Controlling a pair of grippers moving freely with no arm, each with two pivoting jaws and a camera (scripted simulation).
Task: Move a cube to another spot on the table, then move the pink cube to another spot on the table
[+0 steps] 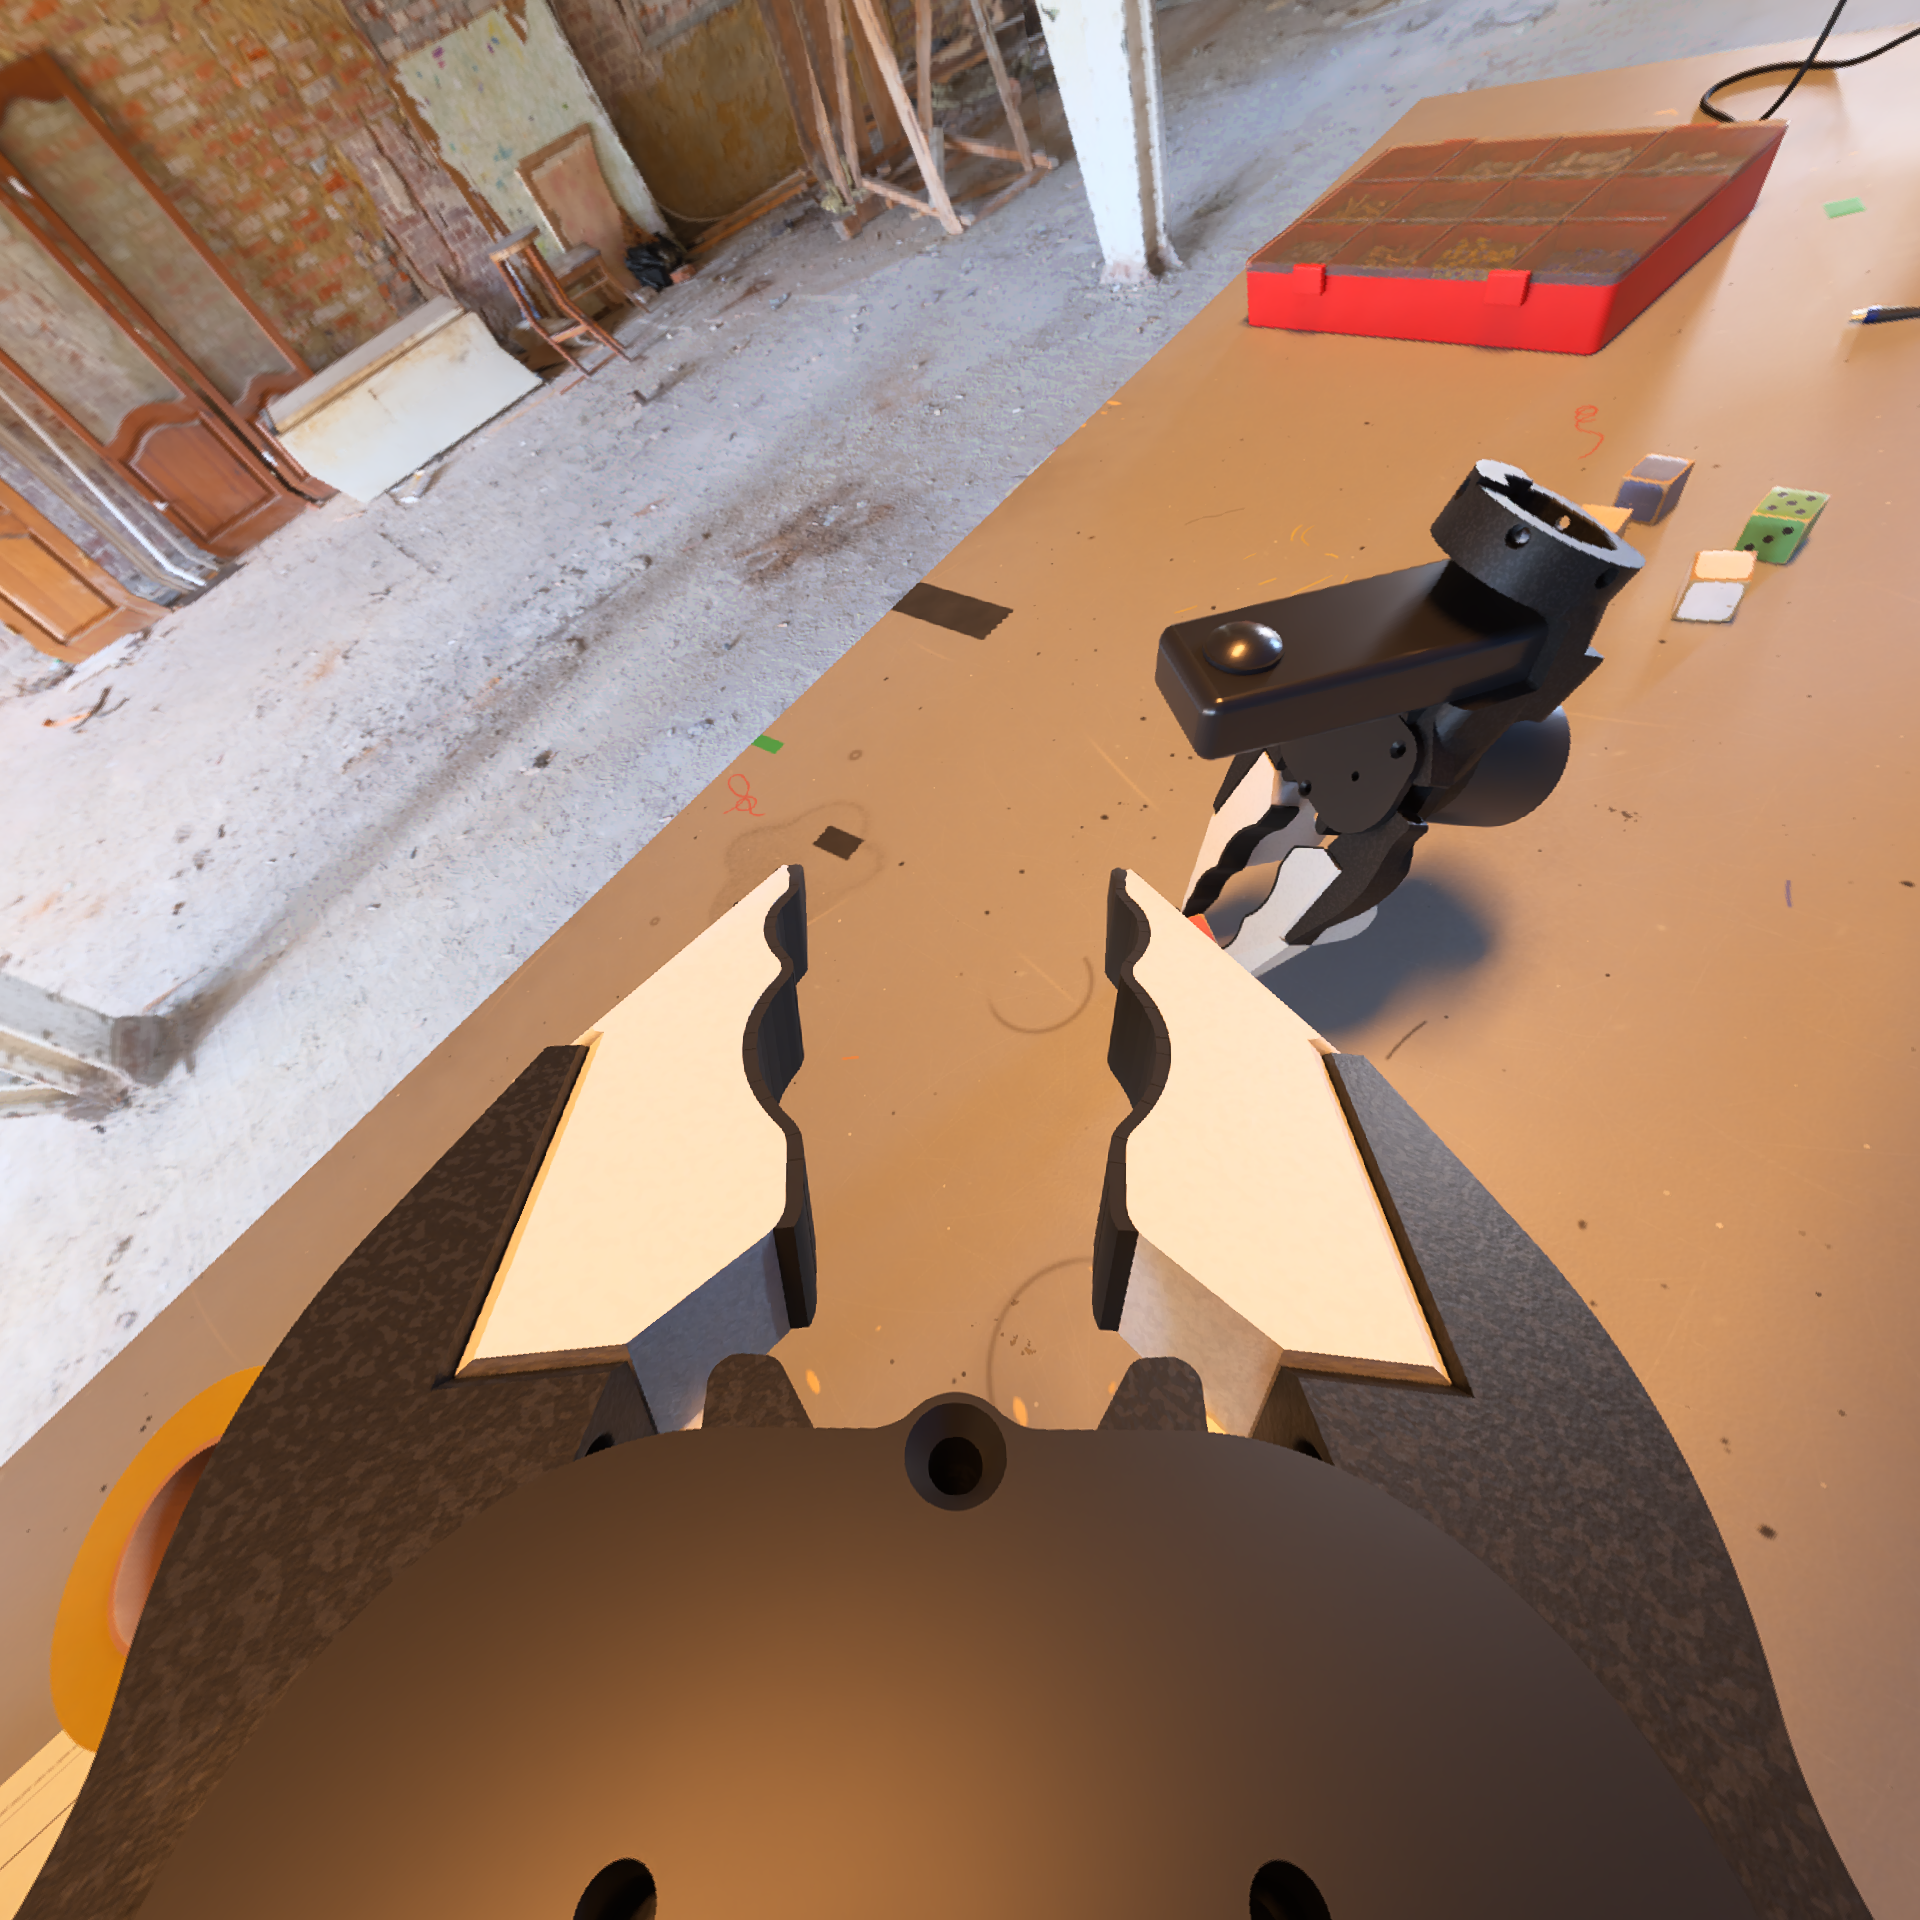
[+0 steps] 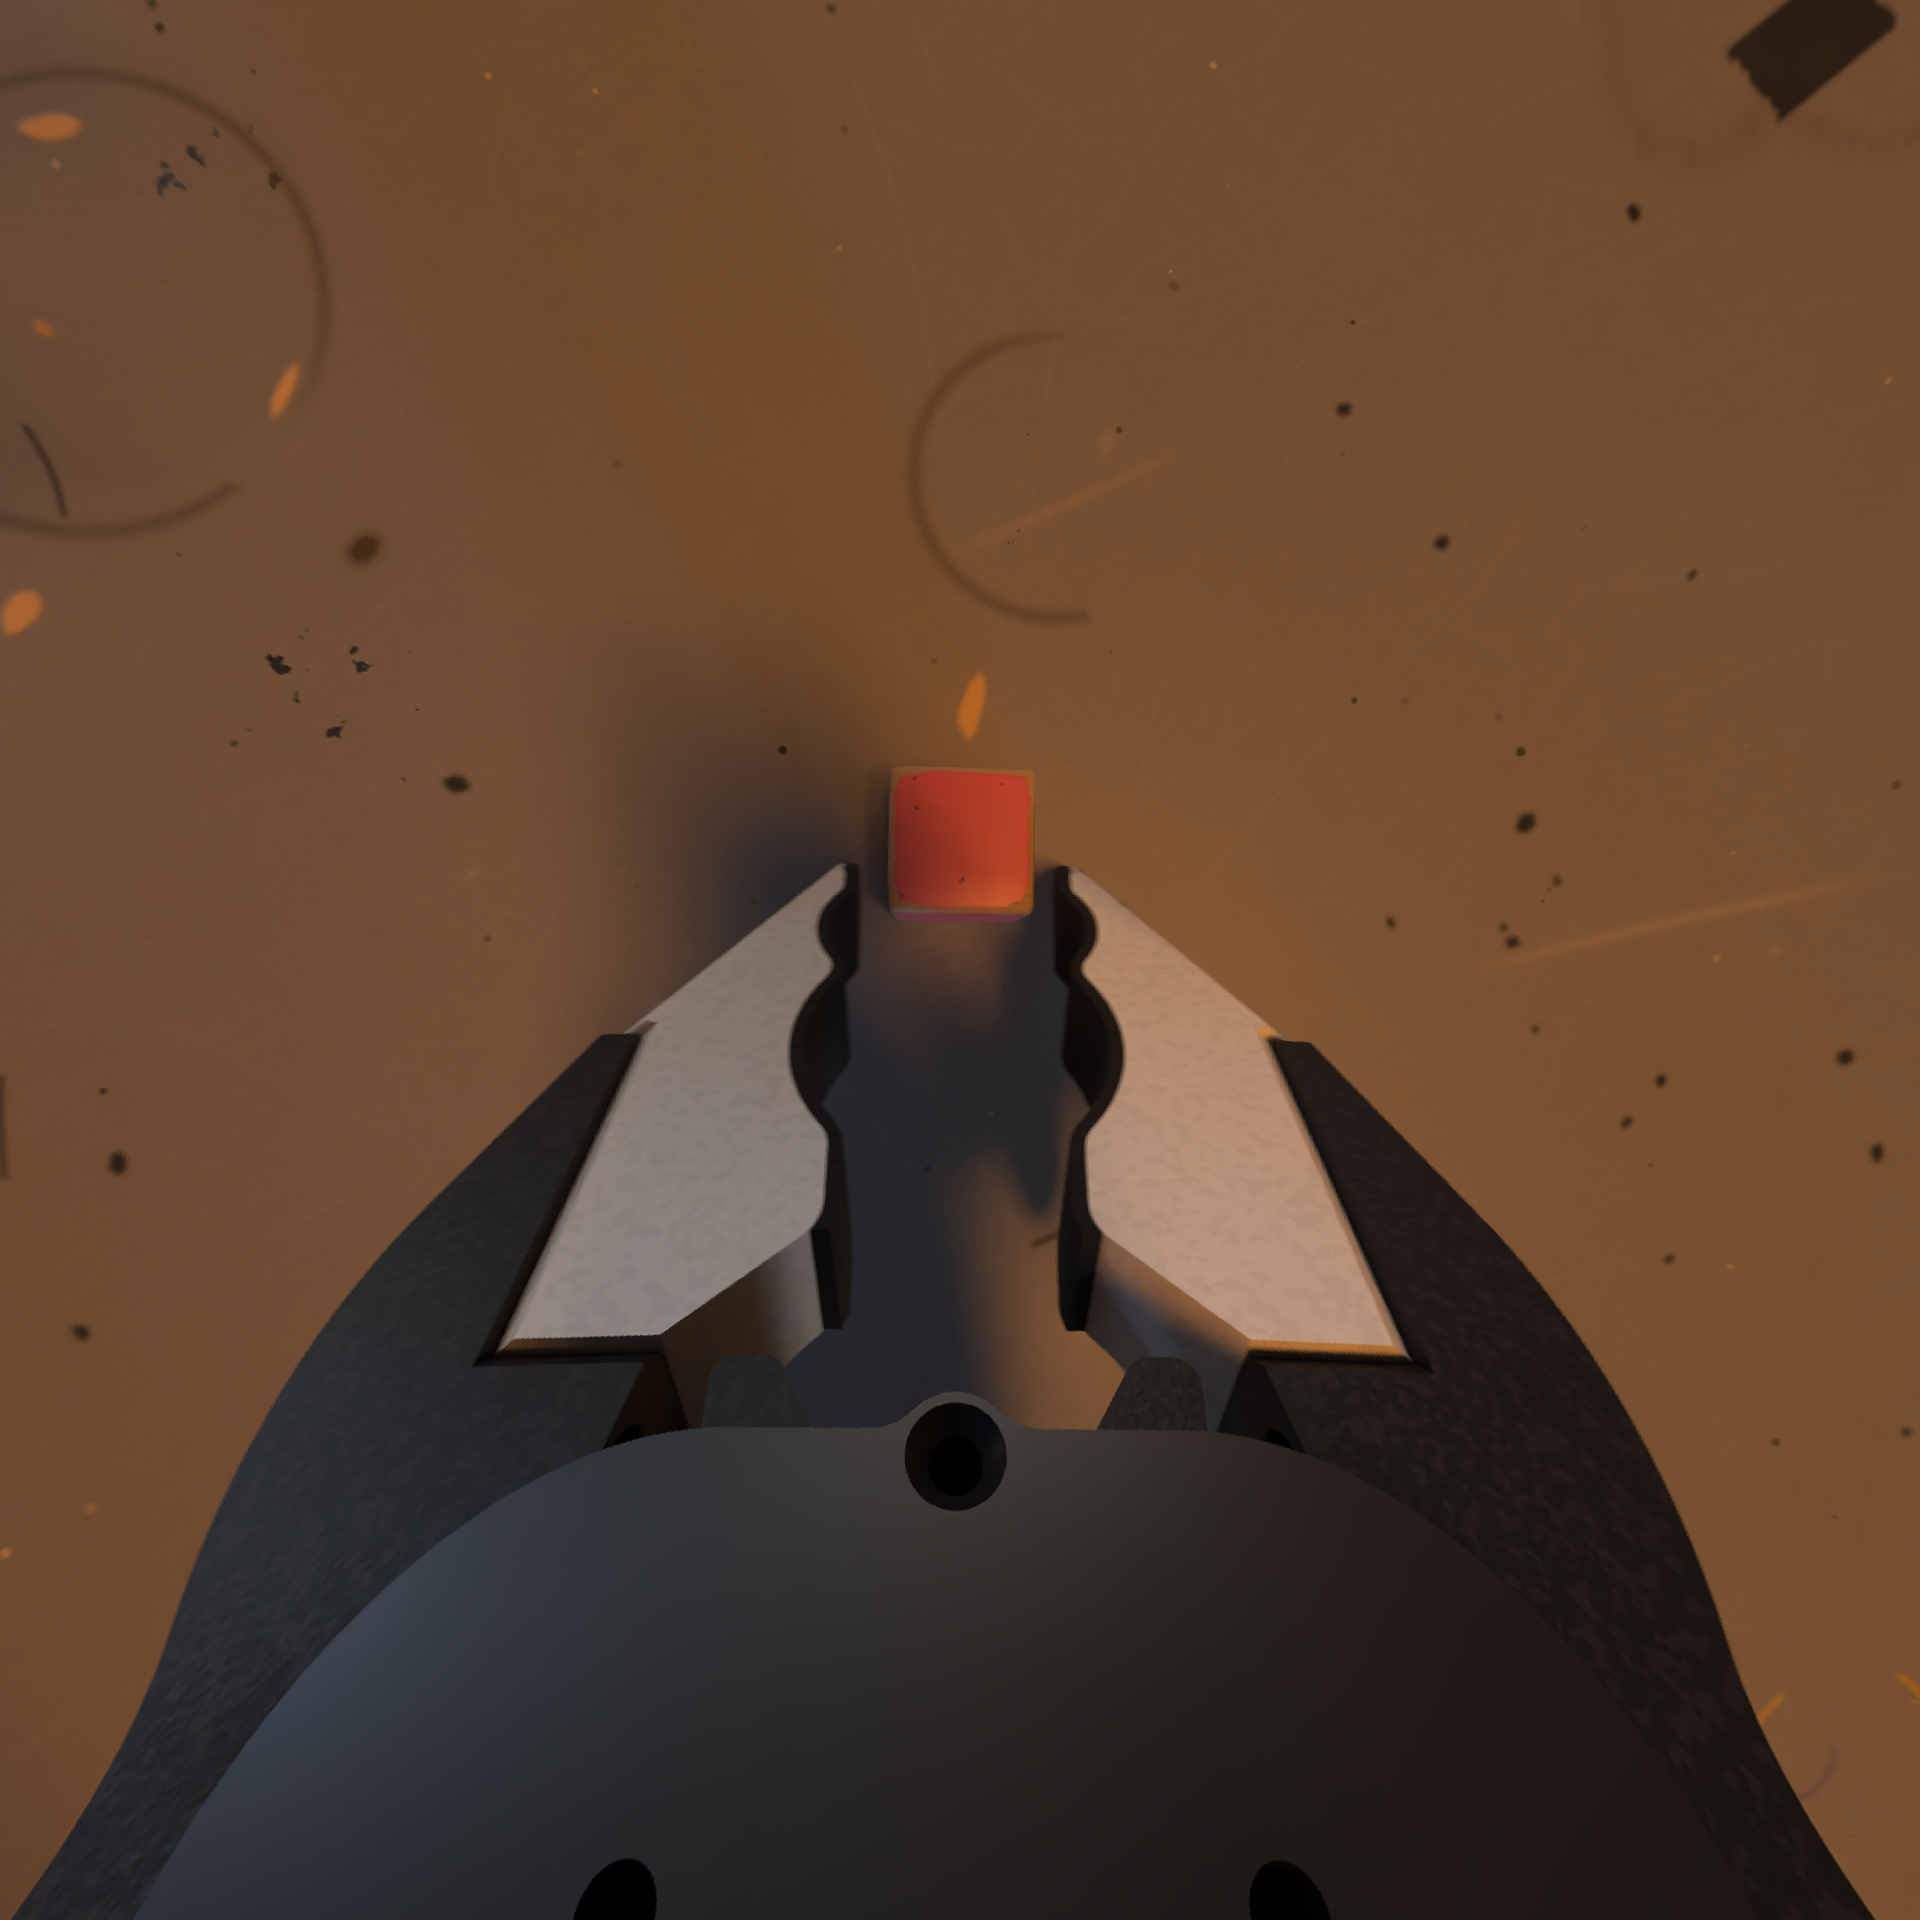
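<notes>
Scuffed brown table [image 2: 1455, 416] bears a red-topped cube [image 2: 961, 840] lying just beyond the spread jaws of the right gripper [image 2: 956, 883], while the left gripper [image 1: 956, 883], jaws also spread and empty, hangs nearby, well apart from a red case [image 1: 1507, 249] and green die [image 1: 1785, 525].

A derelict hall lies beyond the brown table [image 1: 1351, 1143]: a brick wall [image 1: 260, 135] with patchy plaster, a dusty grey concrete floor [image 1: 623, 520], a wooden chair [image 1: 551, 286], timber door panels [image 1: 156, 416], a leaning pale board [image 1: 405, 400], a white pillar [image 1: 1117, 125] and stacked timber frames [image 1: 894, 114], all in warm light.
</notes>
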